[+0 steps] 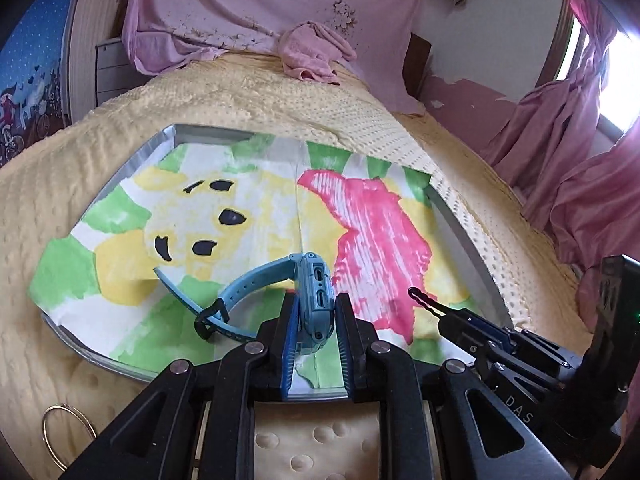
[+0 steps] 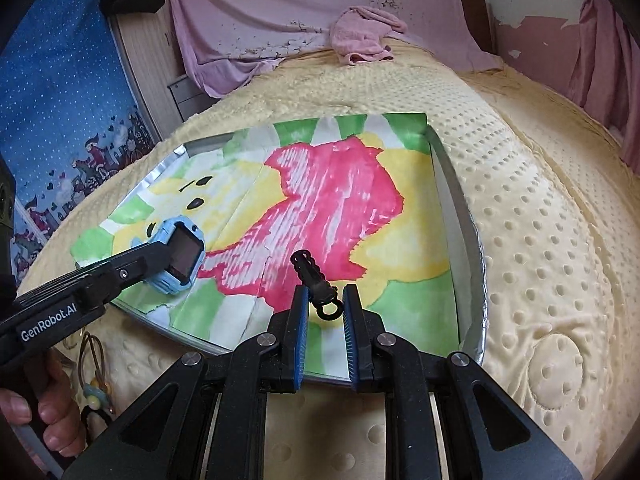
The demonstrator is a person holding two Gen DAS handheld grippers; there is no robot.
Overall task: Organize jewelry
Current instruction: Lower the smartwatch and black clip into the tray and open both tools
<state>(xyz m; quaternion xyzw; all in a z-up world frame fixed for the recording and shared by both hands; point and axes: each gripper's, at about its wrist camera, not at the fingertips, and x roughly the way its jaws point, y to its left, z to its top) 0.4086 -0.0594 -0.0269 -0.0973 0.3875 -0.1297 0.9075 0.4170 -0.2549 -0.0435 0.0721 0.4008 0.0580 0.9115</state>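
My left gripper (image 1: 316, 312) is shut on a blue child's watch (image 1: 314, 292), gripped by its case, its strap (image 1: 236, 292) trailing left over the tray. The watch also shows in the right wrist view (image 2: 180, 256), held low above the tray's left part. My right gripper (image 2: 324, 304) is shut on a black coiled hair tie (image 2: 314, 280), which sticks out forward above the tray's pink patch; it also shows in the left wrist view (image 1: 420, 298). The metal tray (image 2: 460, 216) is lined with a painted paper of yellow, green and pink.
The tray lies on a yellow dotted blanket (image 2: 540, 240) on a bed. A thin ring bangle (image 1: 66, 436) lies on the blanket at the near left. Hair ties with beads (image 2: 94, 376) lie left of the tray. A pink cloth (image 2: 364, 38) lies at the far end.
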